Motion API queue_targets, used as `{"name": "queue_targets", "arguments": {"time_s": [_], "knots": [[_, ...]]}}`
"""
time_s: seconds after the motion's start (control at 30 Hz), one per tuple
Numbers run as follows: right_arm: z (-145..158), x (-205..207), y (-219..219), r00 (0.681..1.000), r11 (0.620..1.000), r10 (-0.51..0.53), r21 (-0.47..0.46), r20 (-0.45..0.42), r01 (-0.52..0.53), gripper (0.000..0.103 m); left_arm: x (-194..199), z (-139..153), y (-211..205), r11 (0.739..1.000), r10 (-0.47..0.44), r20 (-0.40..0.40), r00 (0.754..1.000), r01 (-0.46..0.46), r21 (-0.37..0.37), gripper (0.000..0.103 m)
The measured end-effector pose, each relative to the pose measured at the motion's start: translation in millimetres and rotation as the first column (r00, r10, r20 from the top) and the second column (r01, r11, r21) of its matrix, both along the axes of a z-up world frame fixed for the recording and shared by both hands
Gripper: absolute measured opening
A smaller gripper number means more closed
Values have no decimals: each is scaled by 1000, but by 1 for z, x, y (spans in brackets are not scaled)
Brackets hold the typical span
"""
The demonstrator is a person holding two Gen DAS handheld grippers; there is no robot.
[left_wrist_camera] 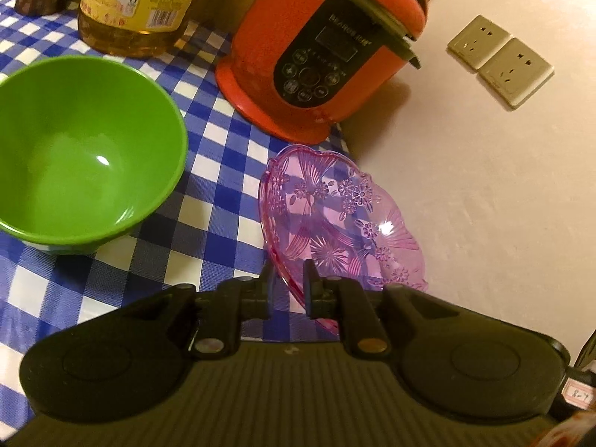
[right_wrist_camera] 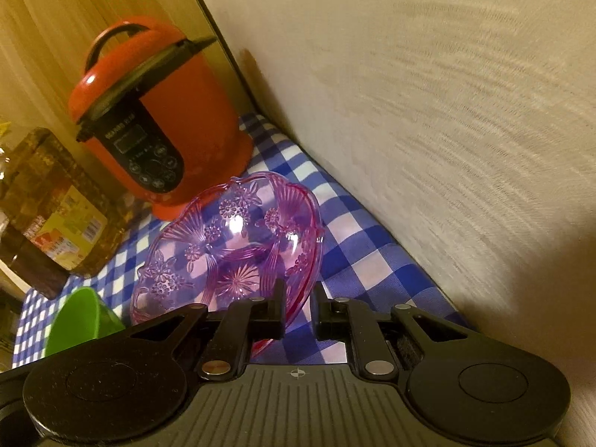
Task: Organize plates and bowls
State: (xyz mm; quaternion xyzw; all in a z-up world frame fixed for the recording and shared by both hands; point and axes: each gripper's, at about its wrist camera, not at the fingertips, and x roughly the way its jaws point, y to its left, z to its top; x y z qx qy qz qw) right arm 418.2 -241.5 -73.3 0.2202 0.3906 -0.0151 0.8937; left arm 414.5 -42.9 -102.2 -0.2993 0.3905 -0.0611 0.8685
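The left tongs (left_wrist_camera: pixel 287 283) sit nearest the lens, clenched on the near rim of a pink transparent dish (left_wrist_camera: pixel 335 216) with moulded flowers and fans. The right tongs (right_wrist_camera: pixel 298 305) are likewise clenched on that same dish (right_wrist_camera: pixel 227 249), its red-tinted edge passing between their fingers. The dish is tilted, one side raised off the blue-and-white checked cloth covering the bench (left_wrist_camera: pixel 219 149), close to the cream wall (left_wrist_camera: pixel 484 186). To its left in the left wrist view, just apart from it, a green bowl (left_wrist_camera: pixel 85 156) stands upright and empty on the cloth. Farther back stands a red electric pressure cooker (left_wrist_camera: pixel 320 48) with a black control panel, close beside the wall. Left of it is a large bottle of cooking oil (left_wrist_camera: pixel 138 7) with a yellow label. Two wall sockets (left_wrist_camera: pixel 499 59) sit side by side on the wall.
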Motion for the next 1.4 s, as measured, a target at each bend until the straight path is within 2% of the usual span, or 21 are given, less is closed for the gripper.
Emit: {"name": "queue_targets", "arguments": {"time_s": [0.3,0.63,0.83,1.1,1.4], "knots": [[22,-35,-3,999,999,8,38,41,-10,13,-35,24,2,1000,-16,37,999,16,-8,13],[53,-119,0,997,999,10,44,80,-14,13,-113,55,2,999,-25,63,998,26,-19,13],[71,-174,1,997,998,0,66,73,-4,13,-160,74,-2,999,-47,58,997,47,5,13],[96,-232,2,997,998,16,55,74,-20,13,-217,83,-10,998,-58,44,997,57,16,13],[87,-275,-2,999,996,27,85,25,-29,13,-260,77,-15,997,-66,4,998,66,45,12]]}}
